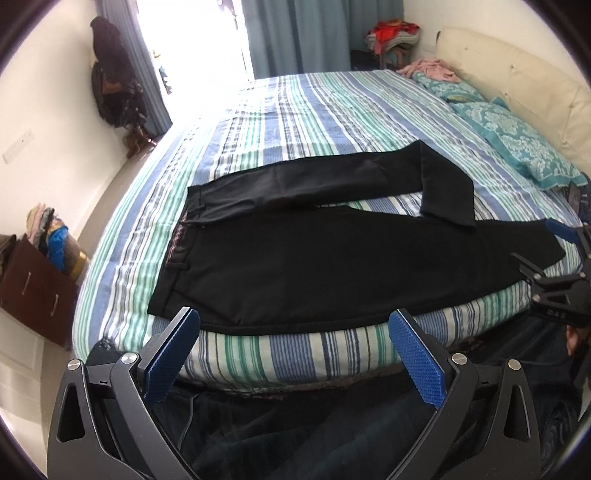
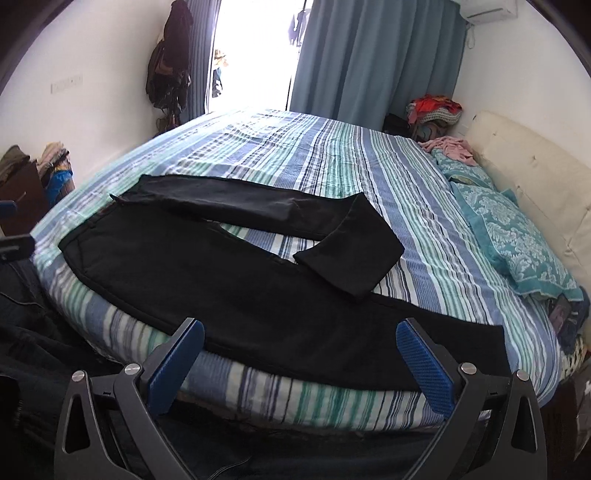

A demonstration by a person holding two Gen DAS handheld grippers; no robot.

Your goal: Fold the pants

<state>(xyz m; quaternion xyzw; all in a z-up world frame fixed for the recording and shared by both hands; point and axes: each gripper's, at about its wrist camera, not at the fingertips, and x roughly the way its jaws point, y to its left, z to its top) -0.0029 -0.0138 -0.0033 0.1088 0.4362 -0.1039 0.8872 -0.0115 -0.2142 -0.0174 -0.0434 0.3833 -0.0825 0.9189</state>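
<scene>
Bed: a big bed with a blue, green and white striped sheet (image 1: pixel 295 110) was seen filling most of both views.
Pillows: teal pillows with a white flower pattern (image 1: pixel 517 140) were laid by a cream padded headboard (image 1: pixel 517 74).
Room: blue-grey curtains (image 2: pixel 369 55) were hung beside a very bright doorway, and dark bags and clothes (image 2: pixel 170 55) were hung on the white wall.
Corner: a pile of red and mixed clothes (image 2: pixel 432 110) was stacked in the far corner, and a dark brown wooden drawer chest (image 1: pixel 33 288) was placed by the left wall.
Pants: the black long pants (image 1: pixel 332 258) were spread flat along the near edge of the bed, with the waist to the left.
Far leg: its bottom end was bent back toward the near leg.
Left gripper: the black left gripper with blue ridged pads (image 1: pixel 293 350) was held wide open over the bed edge, and nothing was held in it.
Right gripper: the black right gripper with blue ridged pads (image 2: pixel 299 360) was also spread wide and empty, just before the near pant leg.
Left view only: the right gripper was seen at the far right, near the leg end.
Right view only: a white air conditioner (image 2: pixel 487 9) was seen high on the wall.
</scene>
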